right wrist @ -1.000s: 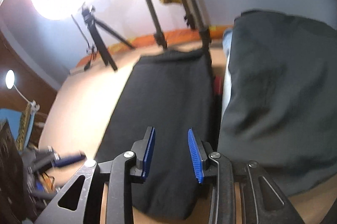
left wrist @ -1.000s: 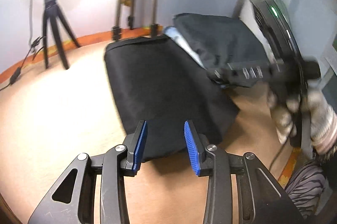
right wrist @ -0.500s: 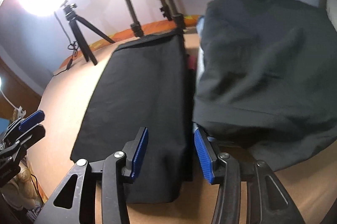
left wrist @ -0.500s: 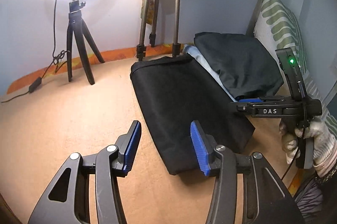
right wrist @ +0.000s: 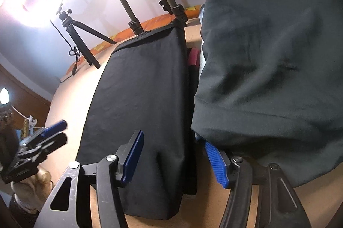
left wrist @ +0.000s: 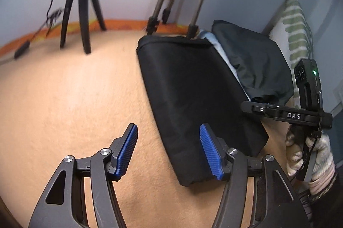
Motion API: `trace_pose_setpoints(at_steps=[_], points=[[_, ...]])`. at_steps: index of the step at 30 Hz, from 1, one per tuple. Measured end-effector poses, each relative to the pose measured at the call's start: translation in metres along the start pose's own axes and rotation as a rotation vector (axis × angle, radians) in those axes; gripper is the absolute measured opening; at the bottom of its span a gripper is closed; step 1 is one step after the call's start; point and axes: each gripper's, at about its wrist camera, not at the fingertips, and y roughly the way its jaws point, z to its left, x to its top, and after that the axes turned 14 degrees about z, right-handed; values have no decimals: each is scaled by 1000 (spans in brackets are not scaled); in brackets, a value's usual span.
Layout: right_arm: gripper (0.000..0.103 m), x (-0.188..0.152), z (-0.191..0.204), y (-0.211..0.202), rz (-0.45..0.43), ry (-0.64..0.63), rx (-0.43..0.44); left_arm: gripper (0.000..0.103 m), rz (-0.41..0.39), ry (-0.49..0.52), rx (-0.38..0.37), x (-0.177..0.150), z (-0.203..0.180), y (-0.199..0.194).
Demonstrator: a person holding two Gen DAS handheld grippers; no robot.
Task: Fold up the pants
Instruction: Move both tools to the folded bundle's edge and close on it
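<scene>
The black pants (left wrist: 193, 86) are seen folded into a long panel on the tan surface. Both hand-held grippers, left (left wrist: 169, 151) and right (right wrist: 178, 157), are opening, empty; further folding is judged pending.

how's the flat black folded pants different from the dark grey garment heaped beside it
The flat black folded pants lie smooth and rectangular on the tan surface; the dark grey heaped garment is rumpled and bulges higher. The pants look blacker, the heap greyer. Both are dark cloth, side by side.
</scene>
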Motion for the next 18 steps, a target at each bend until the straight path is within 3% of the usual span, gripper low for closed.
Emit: trace_pose_setpoints(at_steps=[8, 18], points=[[62, -2, -15, -6, 30, 78, 112, 60, 56, -99, -108, 6, 22, 12], [56, -10, -30, 1, 70, 130, 194, 60, 105, -159, -164, 28, 38, 40]])
